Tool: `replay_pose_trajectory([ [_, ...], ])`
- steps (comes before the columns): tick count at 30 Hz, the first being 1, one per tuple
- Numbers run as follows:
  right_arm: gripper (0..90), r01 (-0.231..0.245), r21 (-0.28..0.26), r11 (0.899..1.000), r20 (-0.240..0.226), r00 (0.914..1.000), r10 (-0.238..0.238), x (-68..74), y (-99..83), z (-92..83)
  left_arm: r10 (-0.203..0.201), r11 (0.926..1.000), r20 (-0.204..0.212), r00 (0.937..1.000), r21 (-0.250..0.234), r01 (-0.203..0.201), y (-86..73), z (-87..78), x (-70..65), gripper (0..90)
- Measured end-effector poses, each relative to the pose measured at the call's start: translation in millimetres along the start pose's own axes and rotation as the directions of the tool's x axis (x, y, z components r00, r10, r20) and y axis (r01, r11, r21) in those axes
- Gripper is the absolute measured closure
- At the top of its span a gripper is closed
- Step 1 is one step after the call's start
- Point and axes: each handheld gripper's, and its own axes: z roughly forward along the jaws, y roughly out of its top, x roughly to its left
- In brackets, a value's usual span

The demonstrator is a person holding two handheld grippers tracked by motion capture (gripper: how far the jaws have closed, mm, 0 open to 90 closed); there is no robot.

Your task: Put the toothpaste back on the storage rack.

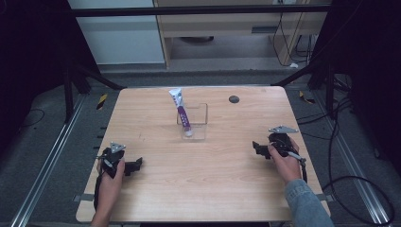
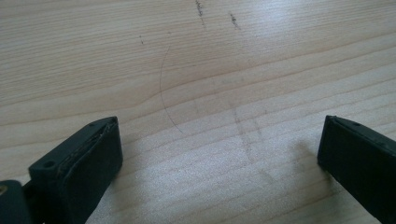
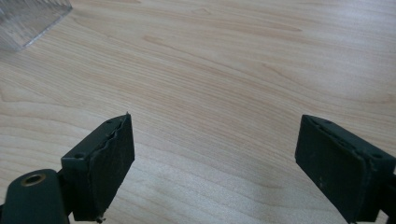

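With both grippers' jaws spread and empty over bare bench, the tube [image 1: 181,109] leans in the clear box [image 1: 198,124] well ahead, between them, so approach its upper end squarely.

Wood table [image 1: 198,189], grey floor [image 1: 42,156], black frame [image 1: 198,10].

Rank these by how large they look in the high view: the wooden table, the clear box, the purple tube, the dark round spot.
1. wooden table
2. clear box
3. purple tube, nearly as long as the box but much thinner
4. dark round spot
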Motion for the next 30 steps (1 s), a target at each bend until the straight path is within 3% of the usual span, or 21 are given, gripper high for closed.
replay_pose_trajectory([
  [7,12.2,-0.014,0.015,1.000,0.025,0.9996,0.013,-7.1,-8.7,7.9,0.000,1.0000,0.000,1.0000,0.000,0.000,0.0,0.0,0.0,0.0],
  [30,9.8,-0.007,0.050,0.999,0.049,0.9988,0.005,-5.2,-16.3,21.3,0.000,1.0000,0.000,1.0000,0.000,0.000,0.0,0.0,0.0,0.0],
])
